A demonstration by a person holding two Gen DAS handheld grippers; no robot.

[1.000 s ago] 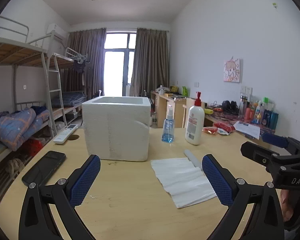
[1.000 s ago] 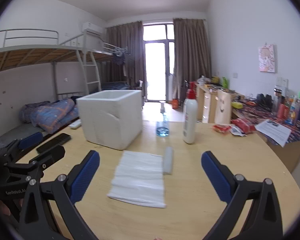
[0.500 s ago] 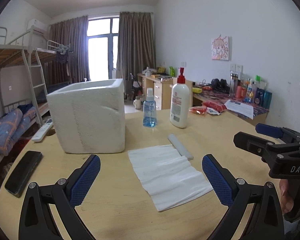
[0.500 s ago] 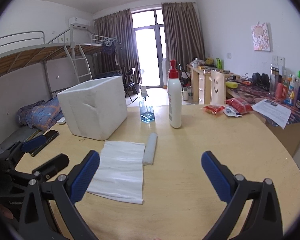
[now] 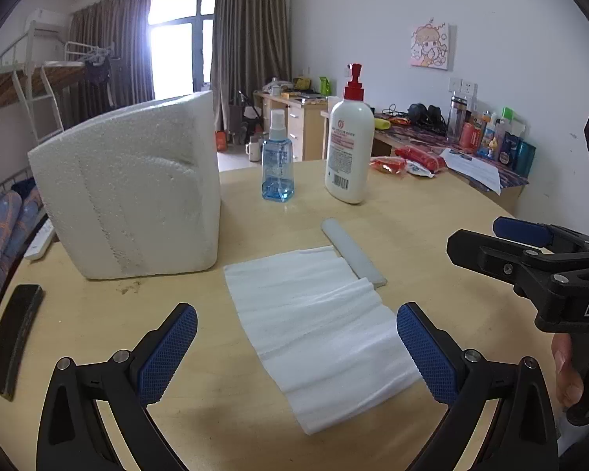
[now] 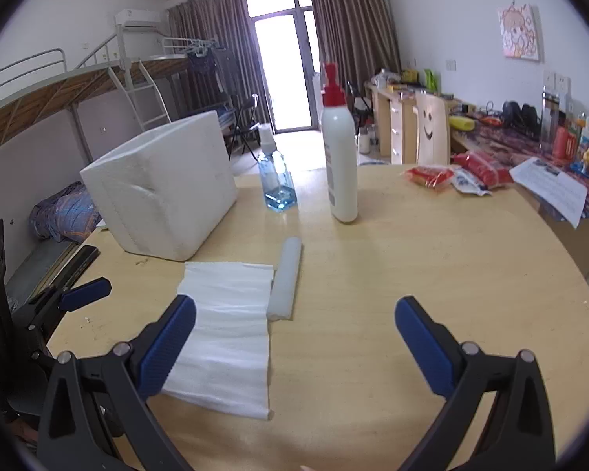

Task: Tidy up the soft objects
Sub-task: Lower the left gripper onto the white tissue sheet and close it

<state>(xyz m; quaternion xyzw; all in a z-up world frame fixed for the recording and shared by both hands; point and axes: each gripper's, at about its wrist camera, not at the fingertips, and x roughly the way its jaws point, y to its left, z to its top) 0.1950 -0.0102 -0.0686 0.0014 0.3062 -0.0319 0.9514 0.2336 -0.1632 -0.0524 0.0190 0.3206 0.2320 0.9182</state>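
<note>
A white soft foam sheet [image 5: 318,329] lies flat on the round wooden table [image 5: 412,212], with a rolled part [image 5: 353,251] at its far right edge. It also shows in the right wrist view [image 6: 224,325], with the roll [image 6: 284,278] beside it. A white foam box [image 5: 133,192] stands behind it on the left; it shows in the right wrist view too [image 6: 165,188]. My left gripper [image 5: 294,349] is open and empty, just above the sheet's near end. My right gripper [image 6: 294,345] is open and empty, to the right of the sheet.
A blue spray bottle [image 5: 277,165] and a white pump bottle [image 5: 349,145] stand behind the sheet. A black phone [image 5: 13,333] lies at the table's left edge. Red snack packets [image 6: 432,176] lie at the far right. A cluttered desk [image 6: 530,133] and a bunk bed [image 6: 78,90] stand beyond.
Both grippers have moved forward and lower toward the table; the sheet, box and bottles now look closer. Both stay open and empty. Nothing on the table has moved.
</note>
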